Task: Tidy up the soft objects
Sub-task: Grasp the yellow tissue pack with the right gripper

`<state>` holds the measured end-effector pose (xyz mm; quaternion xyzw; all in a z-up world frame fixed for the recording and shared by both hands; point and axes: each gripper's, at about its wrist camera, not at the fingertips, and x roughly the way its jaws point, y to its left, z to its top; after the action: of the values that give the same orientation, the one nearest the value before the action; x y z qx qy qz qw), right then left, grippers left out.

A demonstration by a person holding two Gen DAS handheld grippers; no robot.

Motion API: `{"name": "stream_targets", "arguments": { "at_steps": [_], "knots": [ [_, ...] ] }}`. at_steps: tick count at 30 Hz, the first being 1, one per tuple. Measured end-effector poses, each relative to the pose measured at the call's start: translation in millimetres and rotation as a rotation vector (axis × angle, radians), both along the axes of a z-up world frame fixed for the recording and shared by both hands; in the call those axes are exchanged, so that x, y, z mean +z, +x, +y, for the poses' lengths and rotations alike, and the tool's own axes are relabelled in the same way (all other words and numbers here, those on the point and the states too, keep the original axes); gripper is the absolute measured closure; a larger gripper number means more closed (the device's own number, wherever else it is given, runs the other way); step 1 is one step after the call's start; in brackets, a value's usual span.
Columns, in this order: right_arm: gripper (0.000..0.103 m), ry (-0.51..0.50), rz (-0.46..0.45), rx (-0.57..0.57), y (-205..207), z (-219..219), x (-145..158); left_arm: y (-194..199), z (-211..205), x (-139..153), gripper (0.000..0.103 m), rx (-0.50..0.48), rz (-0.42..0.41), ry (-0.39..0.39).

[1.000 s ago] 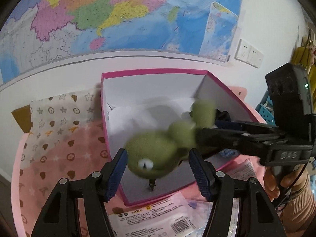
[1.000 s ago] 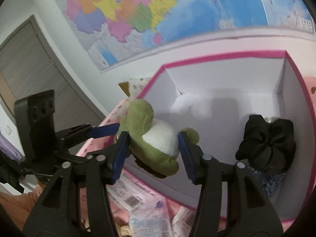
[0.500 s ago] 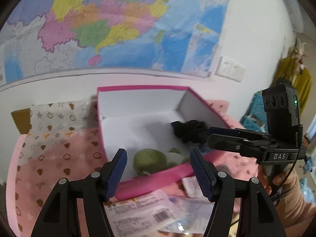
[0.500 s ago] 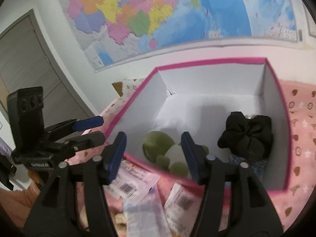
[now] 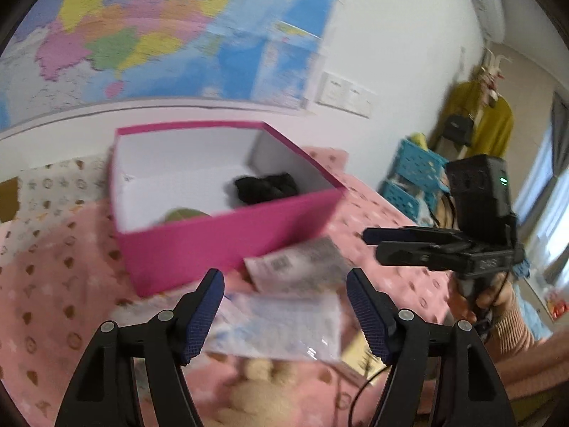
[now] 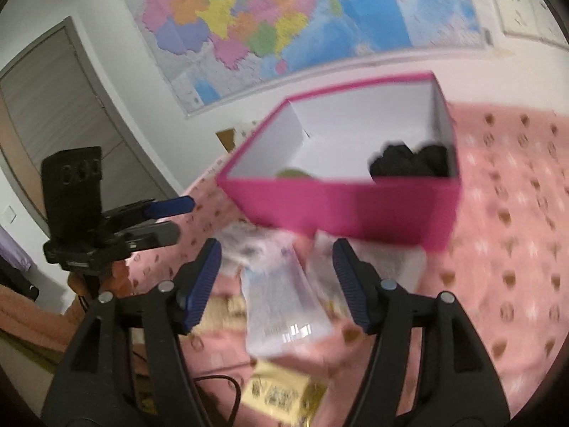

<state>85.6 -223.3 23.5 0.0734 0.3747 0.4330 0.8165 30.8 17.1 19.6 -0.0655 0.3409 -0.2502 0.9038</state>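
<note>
Closest to me, the left gripper [image 5: 284, 306] hangs over the pink spotted blanket [image 5: 53, 284] with its blue-padded fingers [image 5: 206, 306] spread apart and nothing between them; its jaws have just been opening. The right gripper [image 6: 275, 281] is the same: jaws parted, just been opening, empty, hovering above the clutter. A hand [image 5: 483, 295] in a ribbed cuff grips its handle.

Under both grippers lie clear plastic packets [image 5: 281, 320] with barcodes, overlapping one another on the blanket, and a pale fuzzy toy [image 5: 259, 373] shows blurred below them.

Just past the packets stands the pink box [image 5: 227, 238], open at the top, white inside. The green plush toy [image 5: 181, 213] lies inside it near the front wall, only its top showing over the rim. A black scrunchie [image 5: 265, 188] sits further back towards the right wall, apart from the toy.

Behind the box a coloured map [image 5: 142, 35] covers the wall.
</note>
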Motion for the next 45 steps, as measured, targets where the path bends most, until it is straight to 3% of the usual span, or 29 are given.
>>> {"name": "stream_targets", "arguments": {
  "at_steps": [9, 17, 22, 27, 30, 34, 39, 45],
  "knots": [
    [0.037, -0.06, 0.103, -0.062, -24, -27, -36, -21, -37, -27, 0.03, -0.136, 0.082, -0.007],
    [0.037, -0.095, 0.189, -0.091, -42, -40, -66, -40, -68, -60, 0.032, -0.265, 0.204, 0.015],
    [0.037, -0.097, 0.217, -0.106, -50, -44, -77, -43, -80, -75, 0.047, -0.316, 0.269, -0.013],
    [0.037, -0.086, 0.219, -0.081, -56, -40, -79, -32, -86, -89, 0.063, -0.304, 0.34, -0.009],
    [0.039, -0.088, 0.236, -0.076, -60, -38, -81, -30, -88, -93, 0.066, -0.3, 0.349, -0.007],
    [0.06, -0.076, 0.251, -0.069, -61, -38, -85, -28, -88, -93, 0.066, -0.298, 0.358, -0.021],
    [0.061, -0.083, 0.235, -0.075, -63, -40, -84, -22, -90, -93, 0.064, -0.286, 0.367, -0.034],
    [0.061, -0.085, 0.2, -0.093, -68, -44, -72, -26, -98, -78, 0.062, -0.306, 0.308, -0.015]
  ]
}}
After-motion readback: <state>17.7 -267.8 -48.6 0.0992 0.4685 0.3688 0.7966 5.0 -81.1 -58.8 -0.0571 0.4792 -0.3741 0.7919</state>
